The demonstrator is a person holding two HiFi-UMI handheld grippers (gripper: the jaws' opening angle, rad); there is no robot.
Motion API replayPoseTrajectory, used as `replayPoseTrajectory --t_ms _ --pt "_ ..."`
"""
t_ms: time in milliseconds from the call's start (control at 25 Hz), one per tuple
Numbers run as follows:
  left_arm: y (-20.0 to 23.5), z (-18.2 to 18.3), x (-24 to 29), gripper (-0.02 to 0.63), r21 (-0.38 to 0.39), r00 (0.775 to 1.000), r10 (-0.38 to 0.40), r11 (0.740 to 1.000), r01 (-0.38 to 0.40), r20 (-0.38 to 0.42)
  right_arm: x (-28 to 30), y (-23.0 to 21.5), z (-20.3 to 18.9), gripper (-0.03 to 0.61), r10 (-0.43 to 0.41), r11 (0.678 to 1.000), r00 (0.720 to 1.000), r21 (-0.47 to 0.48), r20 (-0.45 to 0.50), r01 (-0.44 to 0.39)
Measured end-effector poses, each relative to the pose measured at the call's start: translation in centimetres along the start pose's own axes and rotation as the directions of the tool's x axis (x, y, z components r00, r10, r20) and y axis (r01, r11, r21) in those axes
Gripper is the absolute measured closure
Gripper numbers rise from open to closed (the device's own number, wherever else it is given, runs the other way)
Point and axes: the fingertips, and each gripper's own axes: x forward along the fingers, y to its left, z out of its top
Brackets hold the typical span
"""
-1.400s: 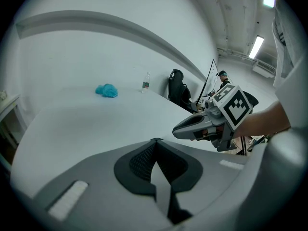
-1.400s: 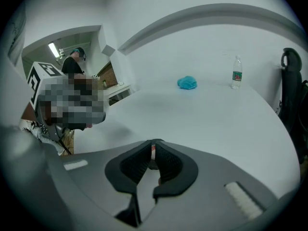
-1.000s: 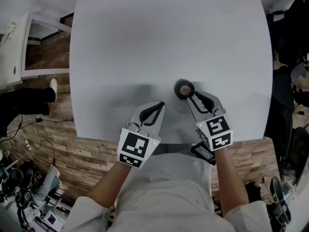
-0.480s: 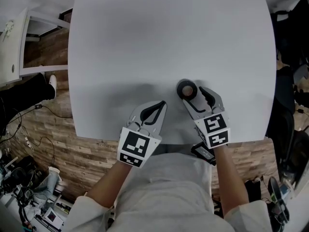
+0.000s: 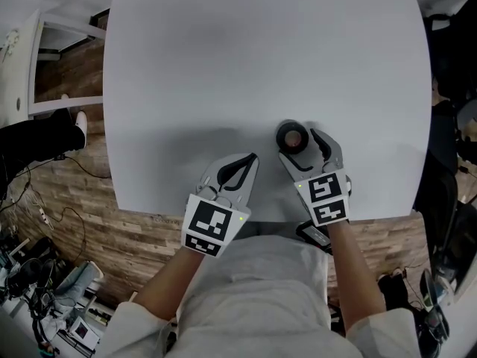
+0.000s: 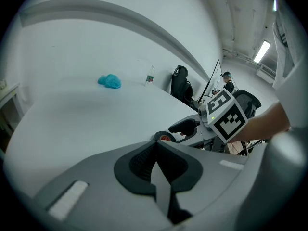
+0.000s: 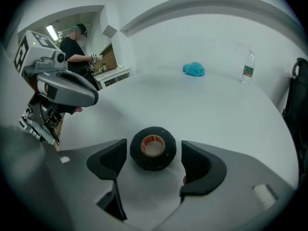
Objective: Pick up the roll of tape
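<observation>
A black roll of tape (image 5: 292, 135) with an orange-lined core lies flat on the white table (image 5: 223, 66), near its front edge. My right gripper (image 5: 304, 142) has just been opening its jaws. They now stand wide on either side of the tape (image 7: 153, 148), with a gap at each pad (image 7: 111, 160), so nothing is gripped. The right gripper (image 7: 154, 152) points steeply down at the table. My left gripper (image 5: 243, 167) rests shut and empty a little to the left of the tape. In the left gripper view, its closed tip (image 6: 156, 147) has the tape (image 6: 164, 137) just beyond it.
A blue crumpled cloth (image 7: 193, 70) and a small water bottle (image 7: 247, 67) stand at the table's far side. A black chair (image 6: 181, 81) is beyond the far edge. A white shelf unit (image 5: 30, 66) stands left of the table, and a person (image 7: 77, 40) stands in the background.
My right gripper's jaws went from nearly shut behind the tape to wide open. It moved forward and down so the jaws flank the roll. The left gripper stayed put.
</observation>
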Motion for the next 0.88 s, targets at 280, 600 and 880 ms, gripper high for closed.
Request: replayPoseTrajectory --t_ms 280,600,880 --pt "0.2 -0.3 0.2 0.594 -0.002 1.0 -0.005 1.0 0.005 -0.013 0.8 0.1 -0.4 0.206 -0.012 1.0 1.0 -0.026 -0.019 0.011" --pt "0.5 -0.6 0.5 0.594 -0.008 1.0 -0.008 1.0 0.008 -0.024 1.5 0.0 -0.7 0.2 -0.036 0.998 0.998 -0.058 -0.047 0.033" --pt "0.7 -1.0 0.7 0.594 -0.019 0.999 -0.008 1.0 0.007 -0.033 2.1 0.0 -0.9 0.199 -0.035 0.998 0.998 -0.055 -0.059 0.032"
